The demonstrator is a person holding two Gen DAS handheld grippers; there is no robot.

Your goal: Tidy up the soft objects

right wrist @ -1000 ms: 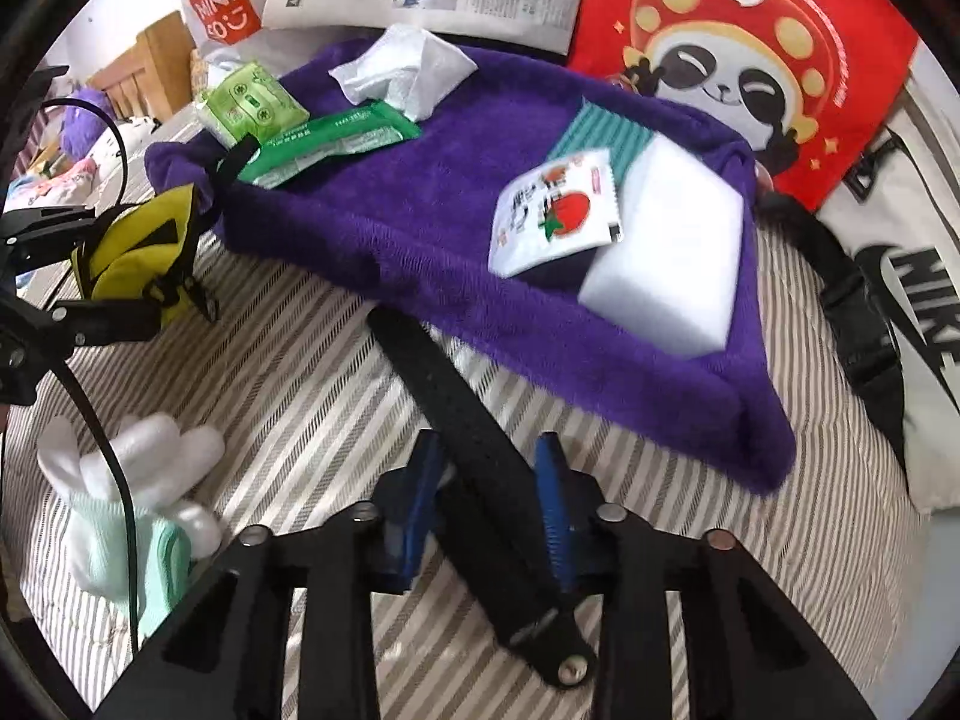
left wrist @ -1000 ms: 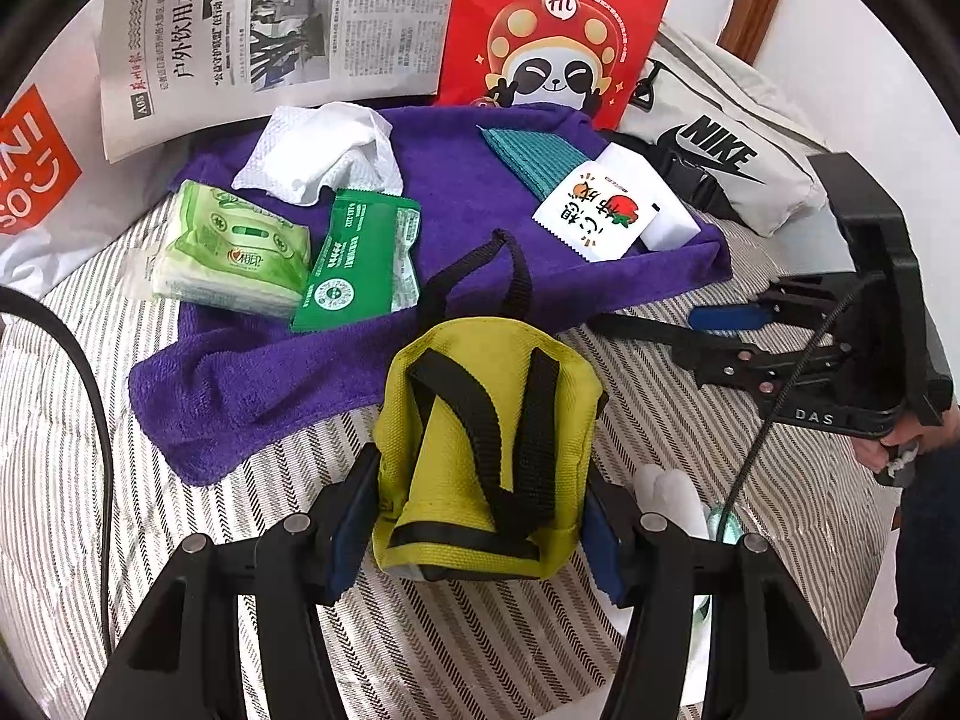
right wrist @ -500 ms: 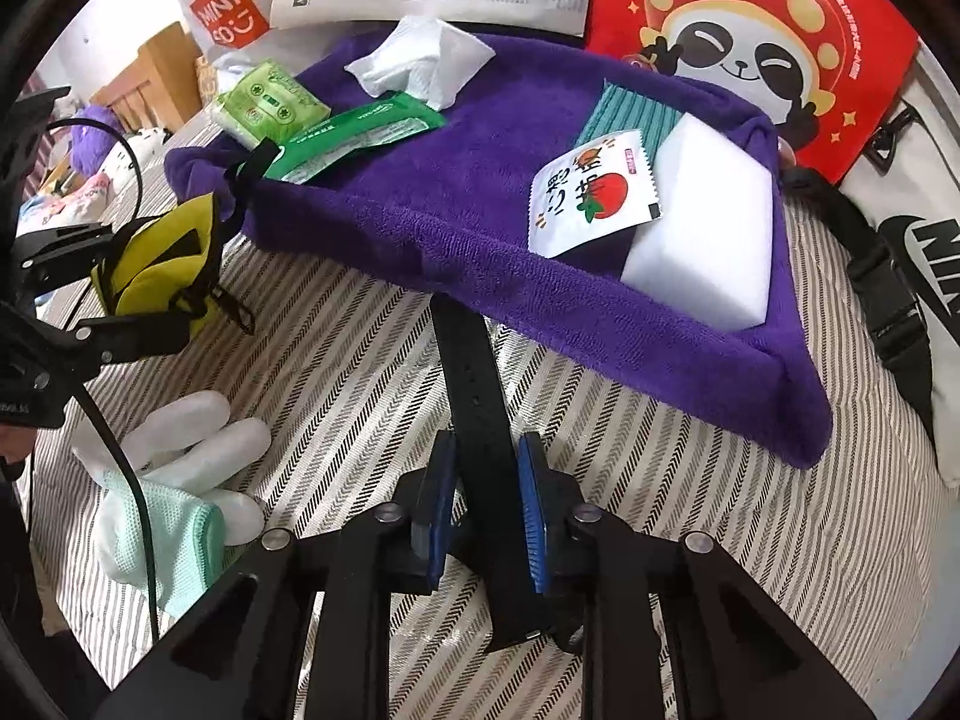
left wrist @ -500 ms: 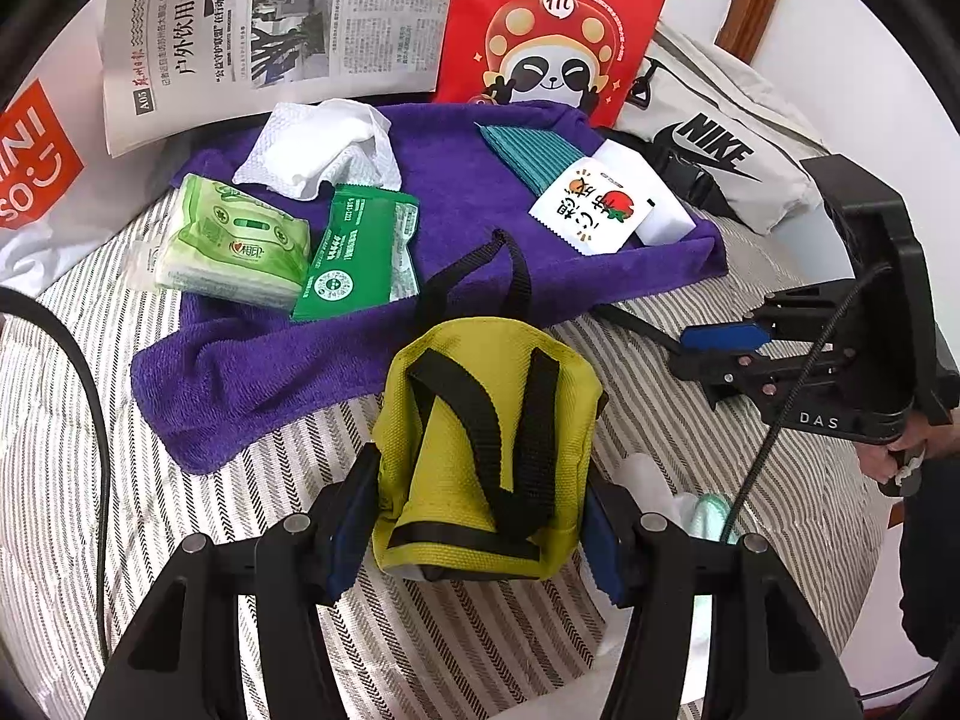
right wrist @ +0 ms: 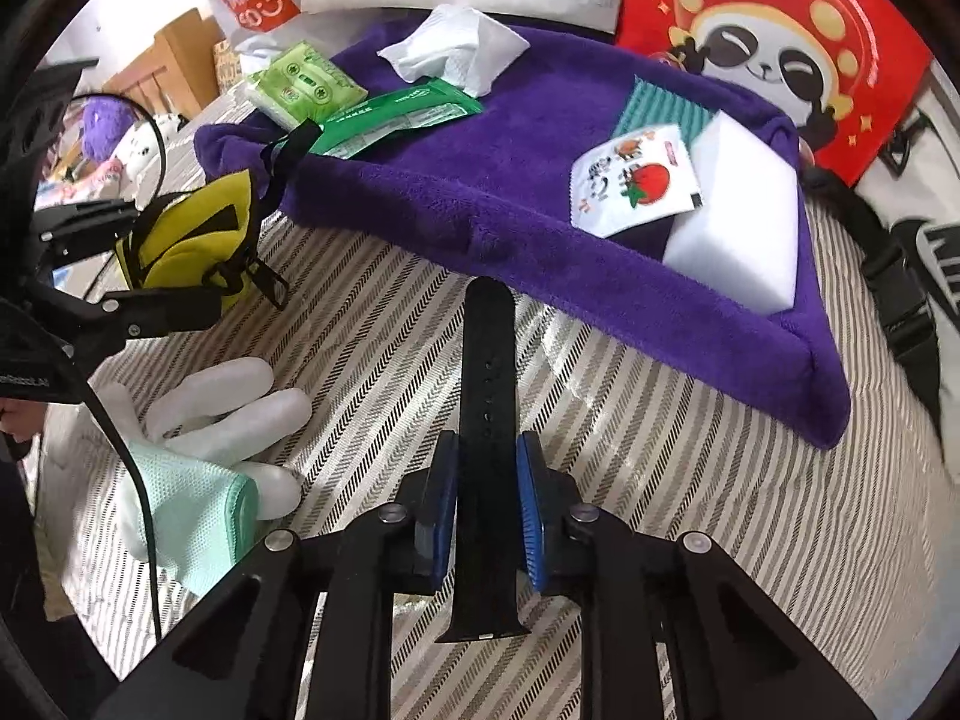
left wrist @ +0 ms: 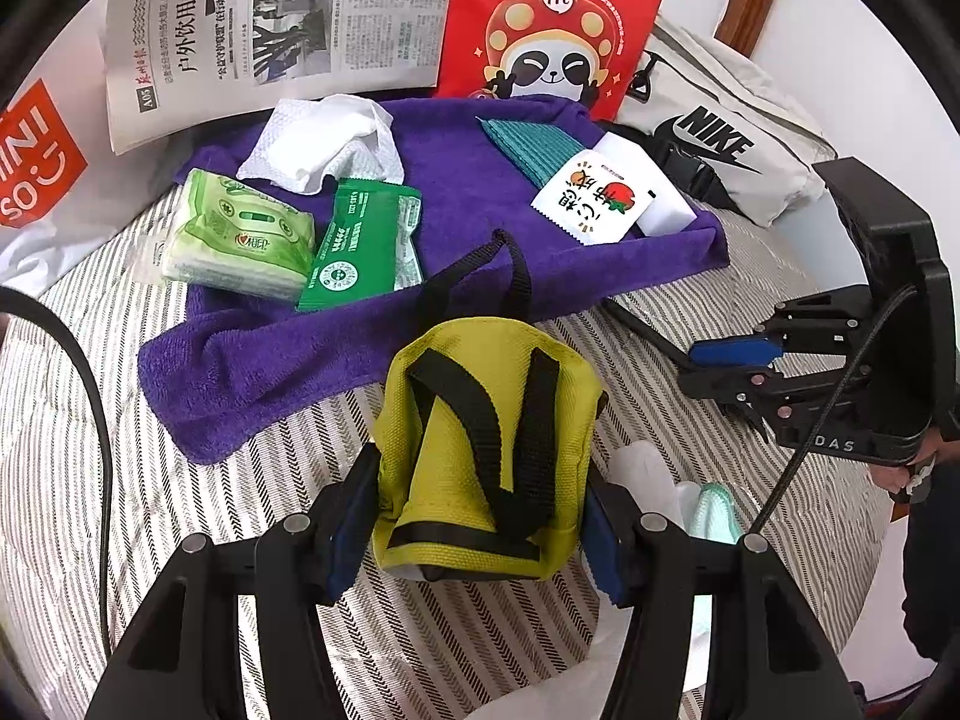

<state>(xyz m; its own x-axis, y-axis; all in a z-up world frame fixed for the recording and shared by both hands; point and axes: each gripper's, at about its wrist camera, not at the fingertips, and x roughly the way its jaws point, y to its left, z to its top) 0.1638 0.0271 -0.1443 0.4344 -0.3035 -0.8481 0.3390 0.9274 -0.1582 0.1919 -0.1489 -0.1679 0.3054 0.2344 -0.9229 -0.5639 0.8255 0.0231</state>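
My left gripper (left wrist: 480, 516) is shut on a yellow pouch (left wrist: 486, 450) with black straps, held just above the striped bed near the purple towel (left wrist: 456, 222). It also shows in the right wrist view (right wrist: 192, 240). My right gripper (right wrist: 486, 504) is shut on a black watch strap (right wrist: 487, 420) that points toward the towel (right wrist: 540, 204). On the towel lie a white sponge (right wrist: 744, 222), a strawberry sachet (right wrist: 636, 180), a teal cloth (right wrist: 660, 108), green wipes packs (left wrist: 360, 246) and a white tissue (left wrist: 324, 144).
A white and mint glove (right wrist: 198, 450) lies on the striped bed (right wrist: 690, 510) at left. A red panda bag (left wrist: 552, 18), newspaper (left wrist: 270, 24), a Miniso bag (left wrist: 30, 162) and a white Nike bag (left wrist: 720, 138) line the back.
My right gripper has closed on the black strap and turned it to point toward the towel. The left gripper keeps hold of the yellow pouch, almost still.
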